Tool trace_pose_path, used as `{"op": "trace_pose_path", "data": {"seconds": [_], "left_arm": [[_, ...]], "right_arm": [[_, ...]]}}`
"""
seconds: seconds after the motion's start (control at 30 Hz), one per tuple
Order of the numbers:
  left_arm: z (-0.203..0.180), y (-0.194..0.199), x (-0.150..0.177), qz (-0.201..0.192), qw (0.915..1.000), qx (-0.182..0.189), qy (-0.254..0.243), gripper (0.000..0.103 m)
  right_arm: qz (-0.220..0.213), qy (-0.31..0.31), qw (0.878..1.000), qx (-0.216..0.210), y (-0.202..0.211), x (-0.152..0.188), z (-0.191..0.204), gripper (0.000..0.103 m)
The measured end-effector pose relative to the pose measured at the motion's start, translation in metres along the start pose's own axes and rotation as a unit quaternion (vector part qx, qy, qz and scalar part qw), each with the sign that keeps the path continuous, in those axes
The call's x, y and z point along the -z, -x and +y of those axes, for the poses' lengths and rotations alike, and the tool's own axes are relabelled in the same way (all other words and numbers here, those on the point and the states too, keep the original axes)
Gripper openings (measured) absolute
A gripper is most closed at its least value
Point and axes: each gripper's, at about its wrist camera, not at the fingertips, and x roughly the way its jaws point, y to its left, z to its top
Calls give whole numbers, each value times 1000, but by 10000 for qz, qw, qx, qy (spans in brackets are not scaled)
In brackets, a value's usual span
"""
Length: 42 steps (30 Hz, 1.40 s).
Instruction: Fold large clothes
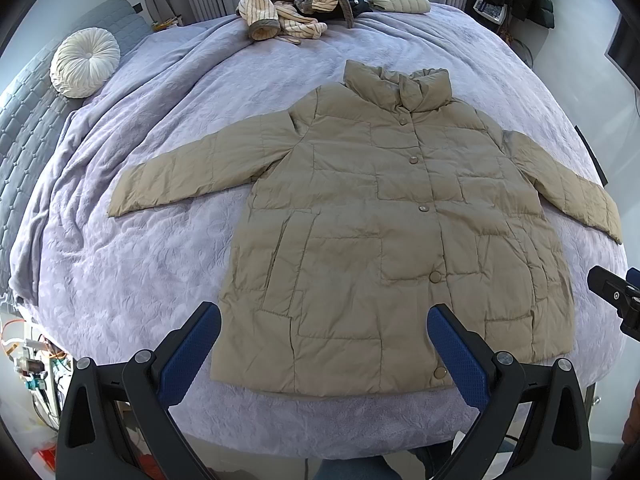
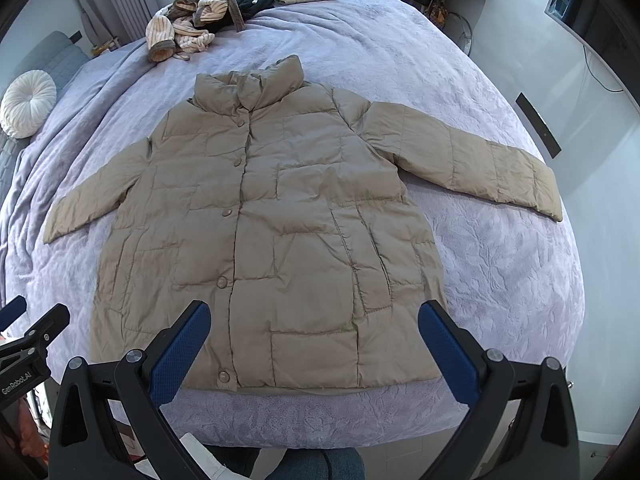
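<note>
Both my left gripper [image 1: 324, 338] and right gripper [image 2: 314, 334] jaws spread, empty, above the hem. Puffer jacket [image 1: 380, 232] flat on bed [image 1: 140, 272] just ahead of jaws. Risk: slick padding slips, pinch catches one layer only.

I see a tan quilted puffer jacket [image 1: 384, 224] [image 2: 256, 232] lying flat, front up and snapped shut, collar away from me, both sleeves spread outward, hem nearest me on the bed
</note>
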Motion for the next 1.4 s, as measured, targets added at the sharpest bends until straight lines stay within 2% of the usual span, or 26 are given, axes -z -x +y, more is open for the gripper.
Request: {"op": "trace_pose_path", "data": {"seconds": [0.83,1.13,1.4], "left_arm": [[6,-12,-2,90,10000,21,3,103],[47,-40,-9,357,9985,265,314,103],[101,-78,-22,415,9957,255,788,103]], "right_arm": [[32,6,10000,21,-3,-2,7,103],[-93,86,9999,-88,-11,-11,33,103],[262,394,9982,-373,-46,-42,93,103]]}}
